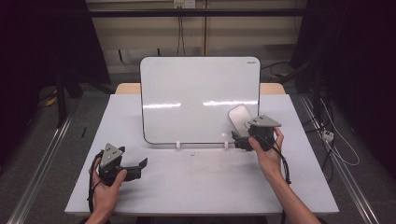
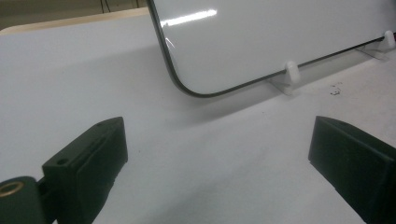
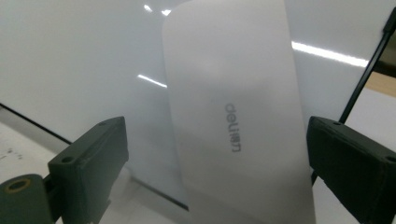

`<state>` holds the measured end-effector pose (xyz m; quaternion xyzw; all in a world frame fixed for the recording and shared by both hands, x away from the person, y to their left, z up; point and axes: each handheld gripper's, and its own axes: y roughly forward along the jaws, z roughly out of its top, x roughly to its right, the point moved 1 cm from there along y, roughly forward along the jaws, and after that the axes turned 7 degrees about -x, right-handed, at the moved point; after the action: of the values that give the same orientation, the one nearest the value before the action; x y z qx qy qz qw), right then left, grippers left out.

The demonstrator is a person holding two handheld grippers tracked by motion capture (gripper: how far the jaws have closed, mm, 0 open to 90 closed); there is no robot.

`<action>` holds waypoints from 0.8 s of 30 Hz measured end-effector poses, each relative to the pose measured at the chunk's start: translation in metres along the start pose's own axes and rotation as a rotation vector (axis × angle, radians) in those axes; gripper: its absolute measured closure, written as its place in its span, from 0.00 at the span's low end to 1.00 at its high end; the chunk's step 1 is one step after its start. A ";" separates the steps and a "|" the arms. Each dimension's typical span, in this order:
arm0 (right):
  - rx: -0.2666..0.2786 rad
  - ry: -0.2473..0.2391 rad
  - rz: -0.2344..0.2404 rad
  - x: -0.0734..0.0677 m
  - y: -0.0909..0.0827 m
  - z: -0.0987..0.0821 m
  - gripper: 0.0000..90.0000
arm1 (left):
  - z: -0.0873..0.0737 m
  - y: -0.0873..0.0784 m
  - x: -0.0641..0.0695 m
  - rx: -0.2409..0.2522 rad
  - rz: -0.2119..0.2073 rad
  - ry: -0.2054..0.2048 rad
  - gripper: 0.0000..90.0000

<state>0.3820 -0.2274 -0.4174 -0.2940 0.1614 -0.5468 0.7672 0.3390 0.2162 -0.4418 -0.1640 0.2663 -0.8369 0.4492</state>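
Observation:
A white whiteboard [image 1: 187, 93] stands upright on small white feet near the middle of the table. A pale rounded eraser [image 1: 239, 117] with a grey printed logo leans flat against the board's lower right. My right gripper [image 1: 239, 140] is held just below and in front of it. In the right gripper view the eraser [image 3: 233, 116] rises between the two black jaws of the right gripper [image 3: 215, 154]; the jaws are open, with a gap on the left side. My left gripper [image 1: 139, 166] rests open on the table at the front left, nothing between the jaws of the left gripper [image 2: 217, 149].
The white table [image 1: 201, 182] carries the board on two clip feet [image 2: 290, 74]. The whiteboard's rounded lower corner [image 2: 187, 84] lies ahead of the left jaws. Cables hang from both grippers. Dark floor, rails and wires surround the table.

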 end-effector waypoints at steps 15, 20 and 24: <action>0.042 0.008 -0.011 0.007 -0.028 -0.016 0.07 | 0.003 0.002 0.001 0.001 -0.003 0.003 0.05; 0.057 0.030 0.002 0.012 -0.037 -0.024 0.07 | 0.003 0.001 0.001 0.002 0.017 0.000 0.06; 0.074 0.058 0.007 0.015 -0.043 -0.031 0.07 | 0.003 0.001 0.000 0.006 0.015 -0.005 0.06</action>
<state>0.3377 -0.2602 -0.4128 -0.2488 0.1643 -0.5581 0.7743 0.3409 0.2148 -0.4401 -0.1627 0.2639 -0.8339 0.4565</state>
